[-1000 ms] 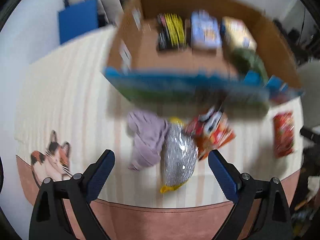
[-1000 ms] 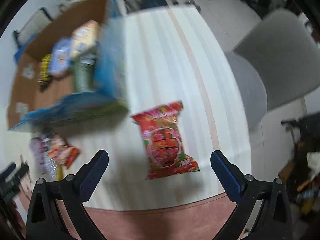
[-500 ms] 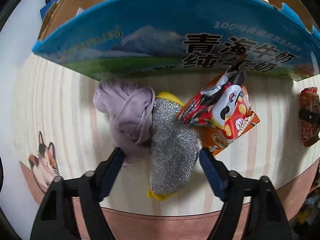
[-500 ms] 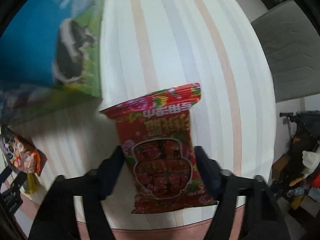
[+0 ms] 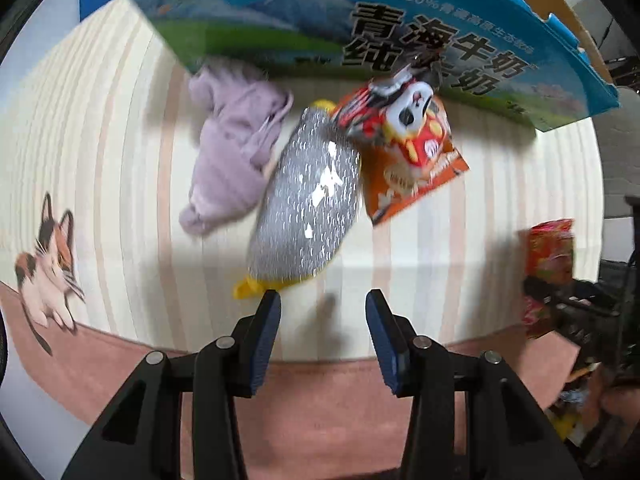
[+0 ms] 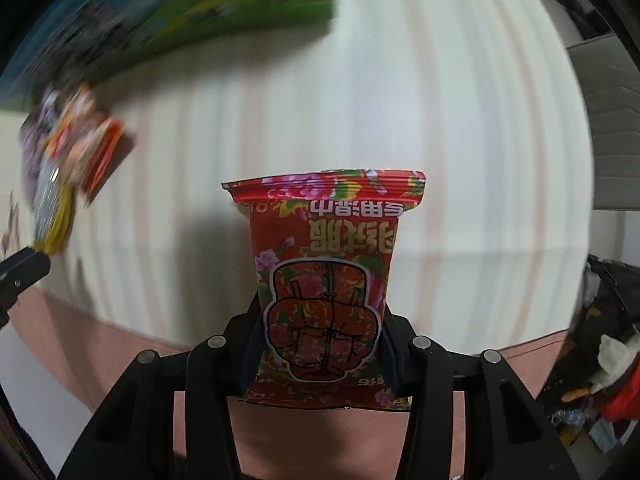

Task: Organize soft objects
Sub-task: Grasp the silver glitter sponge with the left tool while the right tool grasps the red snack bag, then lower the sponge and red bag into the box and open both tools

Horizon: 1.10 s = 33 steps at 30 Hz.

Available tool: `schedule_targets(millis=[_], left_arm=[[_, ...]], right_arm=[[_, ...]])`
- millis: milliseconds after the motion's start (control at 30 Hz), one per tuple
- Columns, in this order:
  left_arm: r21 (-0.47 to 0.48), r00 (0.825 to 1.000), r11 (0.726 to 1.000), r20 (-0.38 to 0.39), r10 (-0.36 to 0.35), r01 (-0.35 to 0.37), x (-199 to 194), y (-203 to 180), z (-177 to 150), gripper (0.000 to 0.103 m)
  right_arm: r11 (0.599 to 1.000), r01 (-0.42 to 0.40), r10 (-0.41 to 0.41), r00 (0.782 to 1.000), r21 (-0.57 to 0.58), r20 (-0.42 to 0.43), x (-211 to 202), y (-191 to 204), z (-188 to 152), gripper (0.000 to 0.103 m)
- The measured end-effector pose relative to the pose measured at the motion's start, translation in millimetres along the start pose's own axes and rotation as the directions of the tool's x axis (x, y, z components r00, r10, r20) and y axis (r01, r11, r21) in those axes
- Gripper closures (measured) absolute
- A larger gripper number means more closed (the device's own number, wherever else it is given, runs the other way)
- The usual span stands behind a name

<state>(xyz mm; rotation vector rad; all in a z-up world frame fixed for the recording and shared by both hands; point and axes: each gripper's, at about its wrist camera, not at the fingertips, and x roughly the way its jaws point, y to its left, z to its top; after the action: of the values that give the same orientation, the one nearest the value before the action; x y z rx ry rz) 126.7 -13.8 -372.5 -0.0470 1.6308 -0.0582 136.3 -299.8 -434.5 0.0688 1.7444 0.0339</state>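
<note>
Your right claw (image 6: pixel 320 354) was pinching the red floral crinkly plastic pack (image 6: pixel 326 280) by its sides, lifted off the striped counter (image 6: pixel 440 140), looked light and squishy so mid-body grip made sense, while your left claw (image 5: pixel 322 336) sat spread, empty.

Milk carton (image 5: pixel 400 36): top ran off my left view at 12 o'clock; a blur in my right view.
Red packet (image 6: pixel 324 280): lower sides hidden behind right gripper (image 6: pixel 320 340) pads.
Snack pile (image 6: pixel 68 160): smeared at 9 o'clock, I couldn't separate items.
</note>
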Motion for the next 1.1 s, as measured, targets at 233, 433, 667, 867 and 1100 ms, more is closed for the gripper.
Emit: schedule_targets(millis=[233,433,667,867,1100], left_arm=[[-0.067,0.999,0.997,0.02,-0.045,0.046,-13,20,8,0.058],[0.018,0.999,0.999,-0.036,0.035,-0.035,12,-8,40,0.054],[0.035,0.998,0.998,-0.017,0.061,-0.061,10,-38,45,0.059],[0.022,0.997,0.999,-0.068,0.029,-0.027,11,-41,-20,0.058],[-0.011,0.997,1.0,-0.083,-0.008,0.007,26,-42,-27,0.049]], right_arm=[[0.999,-0.052,0.052,0.999,0.01,-0.011,2,7,-6,0.043],[0.997,-0.059,0.06,0.998,0.044,-0.004,6,-2,17,0.036],[1.0,-0.02,0.019,1.0,0.004,0.022,3,25,28,0.052],[0.996,-0.009,0.008,1.0,-0.084,-0.018,12,32,-4,0.052],[0.992,0.011,-0.019,0.998,-0.123,-0.065,23,53,-8,0.041]])
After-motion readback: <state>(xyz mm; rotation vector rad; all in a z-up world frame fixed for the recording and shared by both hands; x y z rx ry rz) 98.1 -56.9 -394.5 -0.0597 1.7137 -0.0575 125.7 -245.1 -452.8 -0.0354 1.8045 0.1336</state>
